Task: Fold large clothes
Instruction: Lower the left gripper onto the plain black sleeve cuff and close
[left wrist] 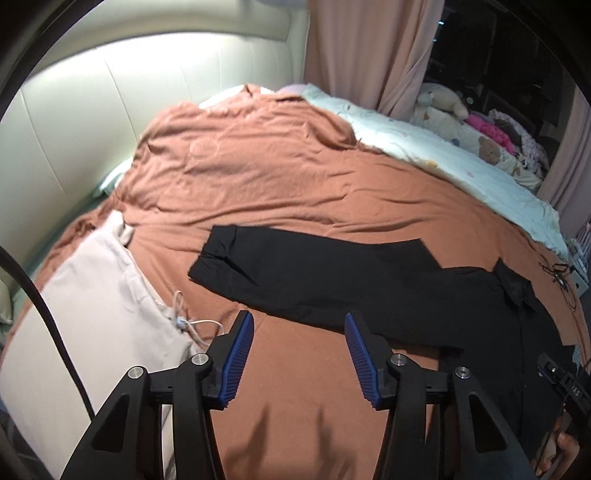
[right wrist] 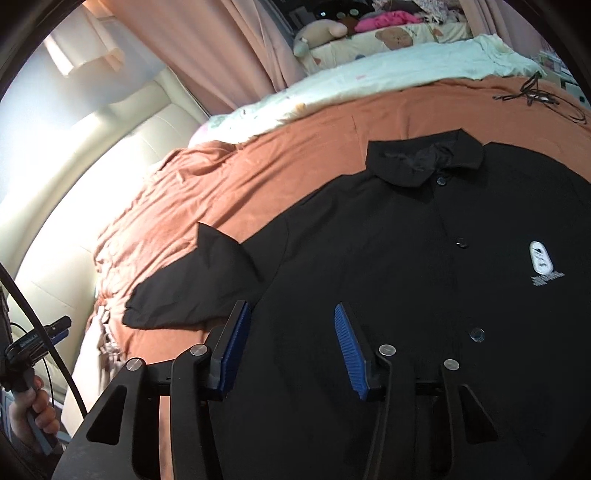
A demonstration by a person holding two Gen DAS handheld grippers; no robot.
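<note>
A black button-up shirt (right wrist: 424, 258) with a collar (right wrist: 421, 158) and a white chest logo lies face up on the orange-brown bed sheet (left wrist: 277, 177). In the left wrist view its long sleeve (left wrist: 314, 273) stretches to the left, with the cuff (left wrist: 218, 251) at the far end. My left gripper (left wrist: 299, 325) is open over bare sheet, just short of the sleeve's near edge. My right gripper (right wrist: 291, 317) is open over the shirt's body, by its left side next to the sleeve (right wrist: 192, 291). Nothing sits between either pair of pads.
A beige drawstring garment (left wrist: 92, 314) lies left of the sleeve. A pale mint quilt (left wrist: 443, 147) and plush toys (right wrist: 325, 33) line the far side. A cream headboard (left wrist: 74, 129), pink curtains (left wrist: 369, 48) and a black cable (right wrist: 532, 92) are also in view.
</note>
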